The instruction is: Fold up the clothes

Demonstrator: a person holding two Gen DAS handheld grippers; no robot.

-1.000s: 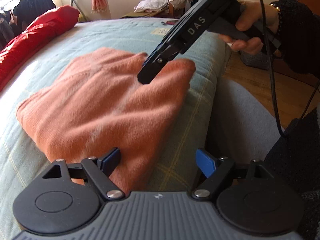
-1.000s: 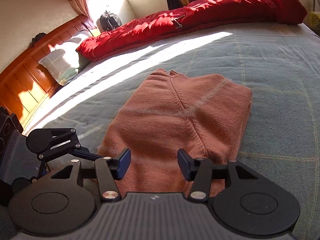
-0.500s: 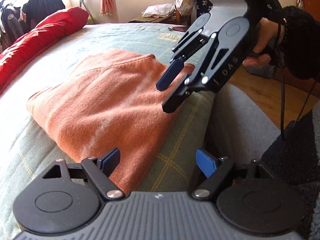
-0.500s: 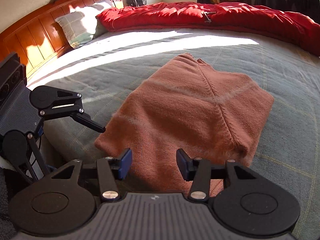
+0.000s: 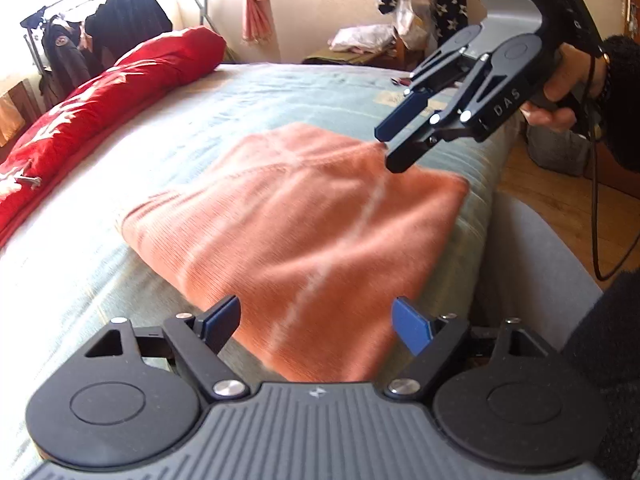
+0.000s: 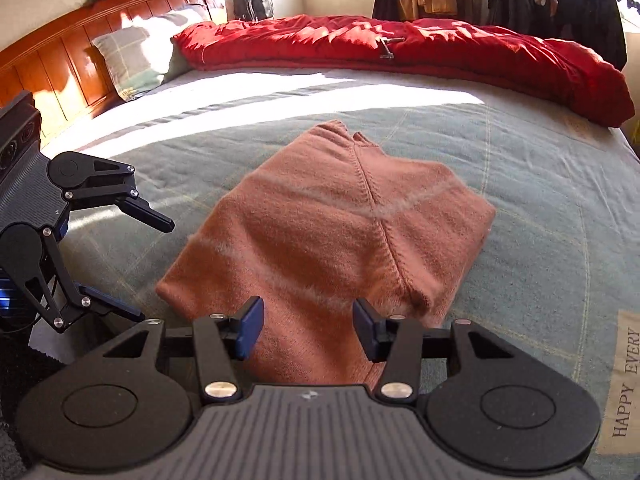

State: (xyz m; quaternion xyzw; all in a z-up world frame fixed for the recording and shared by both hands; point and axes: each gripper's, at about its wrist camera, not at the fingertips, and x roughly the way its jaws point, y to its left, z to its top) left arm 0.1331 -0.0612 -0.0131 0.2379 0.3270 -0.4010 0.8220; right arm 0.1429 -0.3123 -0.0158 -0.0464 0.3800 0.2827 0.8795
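Right wrist: folded sweater (image 6: 332, 232) lies before open hand-held gripper (image 6: 308, 328).

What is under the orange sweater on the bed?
The folded orange sweater lies flat on a grey-green checked blanket that covers the bed. The blanket shows all around it. Anything tucked inside the sweater's folds is hidden. Both claws are open and hold nothing.

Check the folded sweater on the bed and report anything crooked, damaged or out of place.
Nothing stands out. The orange sweater lies flat in a folded bundle on the green bedspread, near the bed's edge. Both the left gripper and the right gripper are open and clear of it.
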